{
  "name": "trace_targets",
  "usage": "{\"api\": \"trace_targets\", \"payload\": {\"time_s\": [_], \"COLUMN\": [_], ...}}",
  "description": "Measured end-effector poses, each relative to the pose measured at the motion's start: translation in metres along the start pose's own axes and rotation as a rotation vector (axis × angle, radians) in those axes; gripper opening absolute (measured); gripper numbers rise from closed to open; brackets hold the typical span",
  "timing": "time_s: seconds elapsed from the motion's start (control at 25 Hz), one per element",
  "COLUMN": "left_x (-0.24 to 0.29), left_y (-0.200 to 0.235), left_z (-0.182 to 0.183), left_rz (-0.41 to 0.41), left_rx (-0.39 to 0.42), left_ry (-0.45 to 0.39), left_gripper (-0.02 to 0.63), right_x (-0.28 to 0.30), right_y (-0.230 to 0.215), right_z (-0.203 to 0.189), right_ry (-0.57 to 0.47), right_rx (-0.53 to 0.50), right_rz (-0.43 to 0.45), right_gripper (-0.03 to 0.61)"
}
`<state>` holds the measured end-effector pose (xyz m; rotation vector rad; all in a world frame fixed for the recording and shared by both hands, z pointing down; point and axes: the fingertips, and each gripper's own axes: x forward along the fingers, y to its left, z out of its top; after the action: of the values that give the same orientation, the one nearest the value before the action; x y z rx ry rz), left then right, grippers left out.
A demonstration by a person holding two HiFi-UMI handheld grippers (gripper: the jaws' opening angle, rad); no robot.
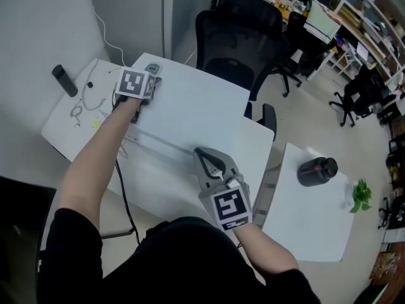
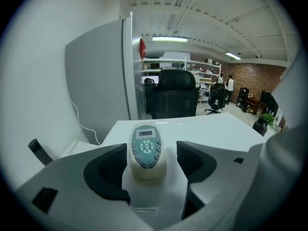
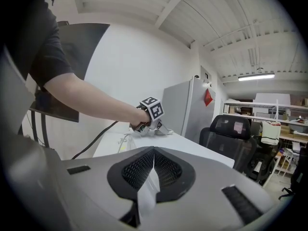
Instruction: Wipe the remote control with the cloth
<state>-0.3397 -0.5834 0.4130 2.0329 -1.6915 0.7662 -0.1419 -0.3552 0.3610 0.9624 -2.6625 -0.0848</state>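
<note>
Remote control [image 2: 147, 150], at 12 o'clock, is straddled unpressed by wide-spread left gripper [image 2: 150, 159]; cloth [image 3: 147, 196] is pinched in right gripper [image 3: 153, 170], presumably for wiping

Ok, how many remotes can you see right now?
1: the beige remote lies on the white table between the left gripper's open jaws. A dark bar on the side table can't be identified.
</note>
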Motion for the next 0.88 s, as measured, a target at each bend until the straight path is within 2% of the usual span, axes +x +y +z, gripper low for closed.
{"api": "trace_targets", "payload": {"time_s": [0.2, 0.48, 0.72, 0.88], "left_x": [0.014, 0.014, -0.015, -0.059], "left_y": [0.006, 0.006, -0.003, -0.036], "left_z": [-0.005, -0.005, -0.005, -0.010], "left_rz": [0.017, 0.022, 0.011, -0.036], "left_rx": [-0.023, 0.007, 0.031, 0.077], "left_ry": [0.032, 0.029, -0.048, -0.142], "left_gripper": [0.311, 0.235, 0.242, 0.242], "right_x": [0.018, 0.030, 0.011, -0.021], "right_y": [-0.023, -0.039, -0.036, -0.041], "right_z": [0.008, 0.016, 0.018, 0.015], "right_ry": [-0.015, -0.032, -0.048, -0.067], "right_rx": [0.016, 0.040, 0.038, 0.041], "right_rz": [-0.021, -0.033, -0.041, -0.067], "right_gripper": [0.021, 0.021, 0.021, 0.021]}}
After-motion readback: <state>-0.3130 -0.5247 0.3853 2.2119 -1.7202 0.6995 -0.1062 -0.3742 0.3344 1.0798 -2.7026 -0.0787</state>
